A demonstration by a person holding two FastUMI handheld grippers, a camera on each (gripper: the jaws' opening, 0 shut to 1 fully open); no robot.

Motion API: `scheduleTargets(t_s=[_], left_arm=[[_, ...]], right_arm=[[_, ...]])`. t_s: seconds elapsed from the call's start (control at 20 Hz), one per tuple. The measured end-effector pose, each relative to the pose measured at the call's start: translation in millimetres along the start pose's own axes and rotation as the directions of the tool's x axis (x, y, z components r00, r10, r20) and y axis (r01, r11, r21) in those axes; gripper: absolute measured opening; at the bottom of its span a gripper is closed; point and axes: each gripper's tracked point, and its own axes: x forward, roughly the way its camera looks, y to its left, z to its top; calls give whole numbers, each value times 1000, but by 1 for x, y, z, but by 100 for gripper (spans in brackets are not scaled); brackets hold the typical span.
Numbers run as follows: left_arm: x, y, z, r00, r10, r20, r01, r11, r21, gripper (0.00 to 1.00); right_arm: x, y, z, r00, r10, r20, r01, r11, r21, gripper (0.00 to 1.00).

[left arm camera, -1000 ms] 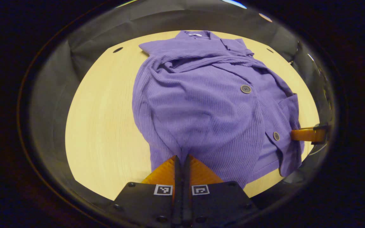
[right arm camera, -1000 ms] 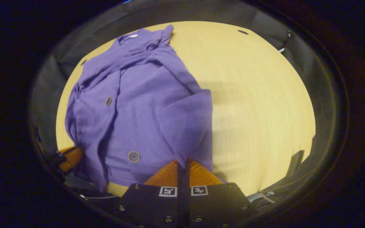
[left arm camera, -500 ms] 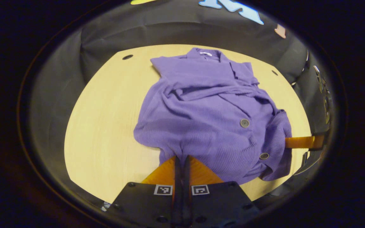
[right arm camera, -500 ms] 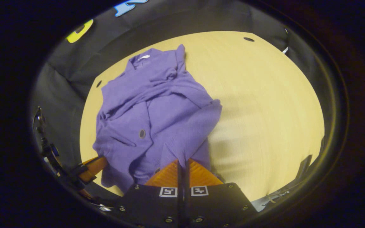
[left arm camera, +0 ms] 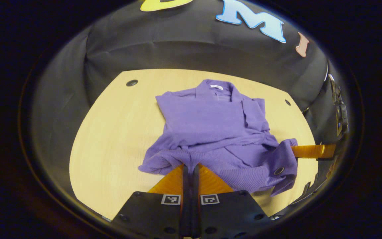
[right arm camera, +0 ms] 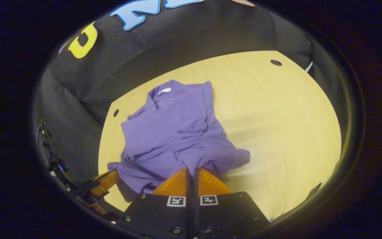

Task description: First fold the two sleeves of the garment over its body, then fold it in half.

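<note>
Count: two grippers, one garment, one table. Left gripper sits nearest in the left gripper view, jaws pinched tight together on the garment's near hem, cloth bunched right at the tips. Right gripper in the right gripper view is the same: jaws clenched with the purple hem caught between them. Each one also turns up in the other's view: right gripper at the right edge of the left gripper view, its finger running into the cloth by a hem corner; left gripper at the lower left of the right gripper view, touching the hem's other corner. So both hold the bottom edge, one at each end, with the hem lifted and rolled into a thick ridge between them. One button shows on the corner near the right gripper. Beyond the ridge the garment's body lies flat on the table, sleeves already folded in across the chest, creases crossing mid-body. Farthest out, the collar with a small white tag points at the booth wall. Garment sits mid-table, directly ahead of both grippers. Two small dark holes in the tabletop at the far corners.
</note>
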Motion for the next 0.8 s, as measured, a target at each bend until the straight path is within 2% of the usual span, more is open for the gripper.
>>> scheduleTargets(t_s=[0.4, 0.6, 0.8], left_arm=[[50, 11, 107, 994, 6, 108, -4, 1000, -14, 7], [80, 16, 160, 987, 2, 158, 4, 999, -38, 7], [113, 17, 202, 981, 1, 196, 4, 1000, -24, 7]], right_arm=[[25, 8, 106, 991, 29, 133, -34, 999, 36, 1], [52, 14, 160, 980, 43, 194, -53, 997, 48, 1], [83, 15, 199, 972, 40, 233, -58, 996, 69, 1]])
